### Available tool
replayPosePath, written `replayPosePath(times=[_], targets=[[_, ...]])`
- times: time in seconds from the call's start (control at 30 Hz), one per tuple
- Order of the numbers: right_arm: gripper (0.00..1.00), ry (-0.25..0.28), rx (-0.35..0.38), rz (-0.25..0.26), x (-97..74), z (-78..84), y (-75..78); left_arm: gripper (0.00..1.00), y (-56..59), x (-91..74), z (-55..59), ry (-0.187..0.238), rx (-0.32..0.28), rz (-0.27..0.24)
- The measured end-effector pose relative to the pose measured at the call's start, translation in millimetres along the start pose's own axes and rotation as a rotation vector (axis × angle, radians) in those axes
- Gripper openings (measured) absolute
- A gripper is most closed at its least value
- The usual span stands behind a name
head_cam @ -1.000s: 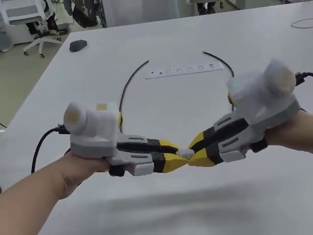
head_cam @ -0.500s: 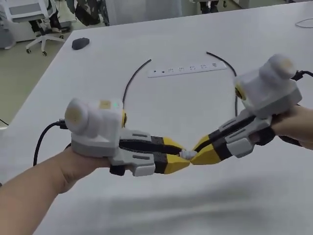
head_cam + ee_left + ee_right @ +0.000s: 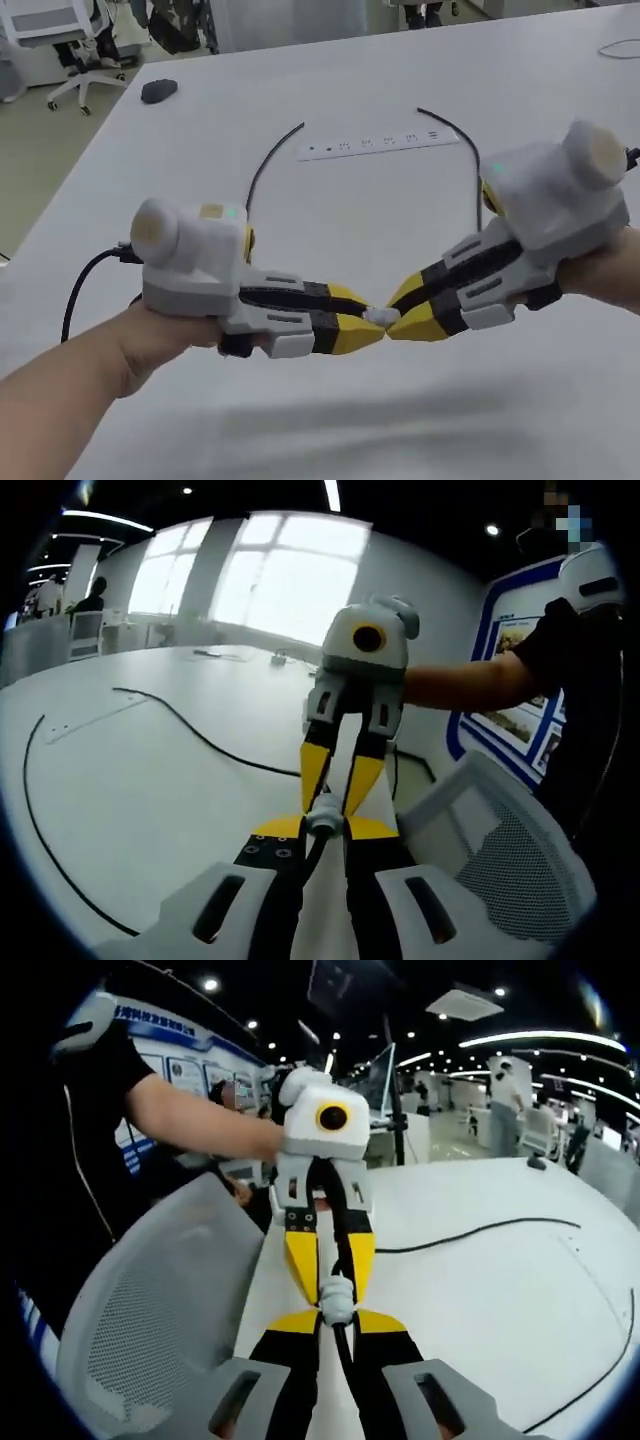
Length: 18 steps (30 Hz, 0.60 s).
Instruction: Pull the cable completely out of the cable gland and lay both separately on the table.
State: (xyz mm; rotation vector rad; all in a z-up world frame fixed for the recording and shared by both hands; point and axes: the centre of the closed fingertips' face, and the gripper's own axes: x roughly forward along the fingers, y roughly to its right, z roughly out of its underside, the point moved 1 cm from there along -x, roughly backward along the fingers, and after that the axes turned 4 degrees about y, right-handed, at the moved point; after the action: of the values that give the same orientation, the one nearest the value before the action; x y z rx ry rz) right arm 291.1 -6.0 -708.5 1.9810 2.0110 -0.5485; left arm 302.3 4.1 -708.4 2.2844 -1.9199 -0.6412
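The person holds the left claw point(image 3: 372, 328) and right claw point(image 3: 397, 322) level and angled inward, nose to nose, yellow tips almost touching. Each claw's jaws are pinched together on the small white cable gland point(image 3: 380, 317) between them.

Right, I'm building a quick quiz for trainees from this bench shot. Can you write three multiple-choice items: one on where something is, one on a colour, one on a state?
1. Where is the small white fitting?
A. On the table by the power strip
B. Between the tips of the two grippers
C. On the chair

2. What colour are the gripper fingertips?
A. Yellow
B. Red
C. Green

3. How is the left gripper?
A. Wide open
B. Lying on the table
C. Shut on the fitting

Answers:
1 B: the left gripper and the right gripper meet tip to tip at the fitting.
2 A: every fingertip is yellow in all three views.
3 C: in the left gripper view its jaws close round the fitting.
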Motion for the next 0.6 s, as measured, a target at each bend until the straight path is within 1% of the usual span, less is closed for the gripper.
replayPosePath(times=[0.07,0.1,0.13,0.17,0.2,0.23,0.27,0.4,0.43,0.47,0.53,0.57,0.6], targets=[[0.06,-0.013,-0.067,0.023,-0.2,-0.9,1.0,0.14,-2.6,0.0,-1.1,0.008,-0.040,-0.007],[0.06,-0.021,-0.101,0.036,-0.4,-1.3,1.8,0.14,-2.8,0.2,-1.3,0.010,-0.044,-0.008],[0.06,-0.028,-0.145,0.052,-0.6,-1.7,3.5,0.14,-3.6,0.6,-2.2,0.016,-0.079,-0.019],[0.06,-0.033,-0.189,0.064,-0.9,-2.3,4.8,0.14,-4.7,1.0,-3.0,0.020,-0.082,-0.024],[0.06,-0.035,-0.170,0.051,-0.3,-1.2,1.3,0.14,-3.2,1.0,-2.5,0.020,-0.100,-0.014],[0.06,-0.035,-0.179,0.053,-0.4,-1.2,1.9,0.14,-2.1,1.1,-2.2,0.022,-0.129,-0.015],[0.06,-0.033,-0.204,0.059,-0.6,-1.7,3.6,0.14,-2.5,0.9,-2.9,0.024,-0.119,-0.017],[0.07,-0.046,-0.174,0.056,-0.4,-2.0,3.2,0.14,0.4,1.5,-2.6,0.021,-0.117,-0.013],[0.07,-0.050,-0.190,0.058,0.2,-1.6,2.4,0.14,0.9,1.6,-2.5,0.020,-0.114,-0.016],[0.07,-0.052,-0.191,0.059,0.2,-1.9,2.5,0.14,1.4,1.4,-2.5,0.018,-0.109,-0.017],[0.07,-0.063,-0.153,0.049,0.2,-1.0,1.3,0.14,3.1,1.6,-0.9,0.014,-0.107,-0.012],[0.08,-0.067,-0.132,0.055,-0.3,-1.8,2.1,0.14,4.6,1.7,-1.7,0.021,-0.070,-0.009],[0.08,-0.073,-0.121,0.053,-1.0,-1.6,2.4,0.14,4.6,1.1,-2.3,0.019,-0.024,-0.005]])
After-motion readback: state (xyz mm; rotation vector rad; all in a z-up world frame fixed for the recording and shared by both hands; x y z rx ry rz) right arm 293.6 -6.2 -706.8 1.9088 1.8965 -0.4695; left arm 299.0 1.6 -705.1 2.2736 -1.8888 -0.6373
